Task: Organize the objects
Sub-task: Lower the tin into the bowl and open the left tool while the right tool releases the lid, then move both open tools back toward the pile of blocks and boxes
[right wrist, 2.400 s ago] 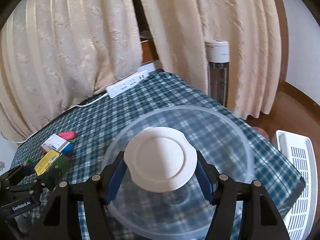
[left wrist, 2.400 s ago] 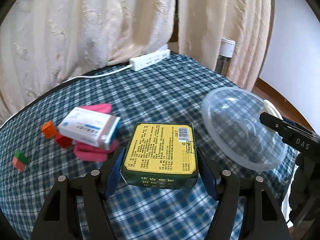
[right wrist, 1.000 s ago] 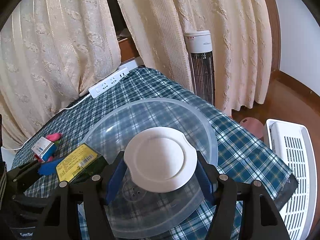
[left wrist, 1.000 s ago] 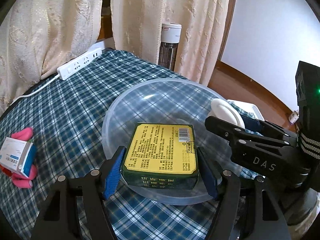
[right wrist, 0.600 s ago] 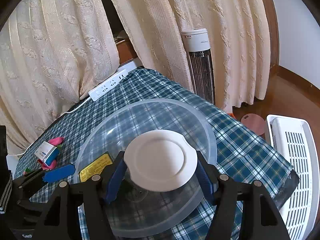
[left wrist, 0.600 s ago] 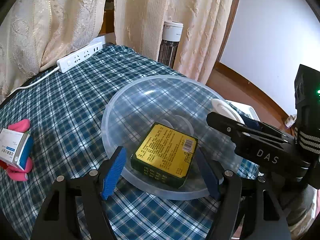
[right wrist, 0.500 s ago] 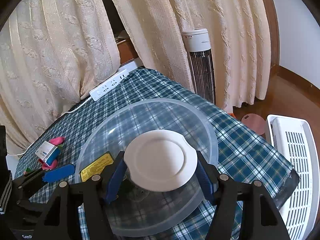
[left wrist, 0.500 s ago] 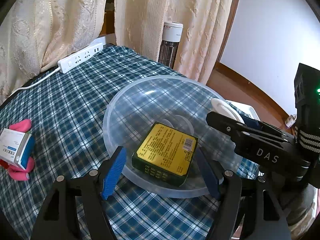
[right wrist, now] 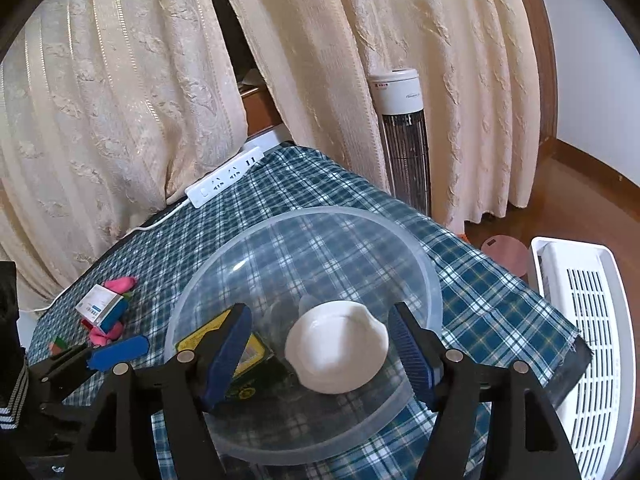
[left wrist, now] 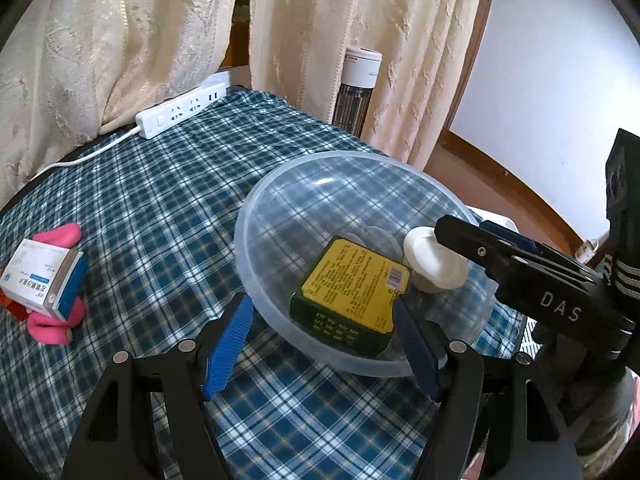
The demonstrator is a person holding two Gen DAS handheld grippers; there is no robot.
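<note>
A clear plastic bowl stands on the blue plaid tablecloth. A green box with a yellow label lies inside it. A white round lid lies in the bowl beside the box. My left gripper is open and empty at the bowl's near rim. My right gripper is open over the bowl, with the white lid loose between its fingers.
A white and blue medicine box lies on pink items at the left. A white power strip lies at the table's far edge by the curtains. A tower heater and white appliance stand on the floor at the right.
My left gripper opened and dropped the green box into the bowl, then backed off. My right gripper has just opened and the white lid has dropped into the bowl.
</note>
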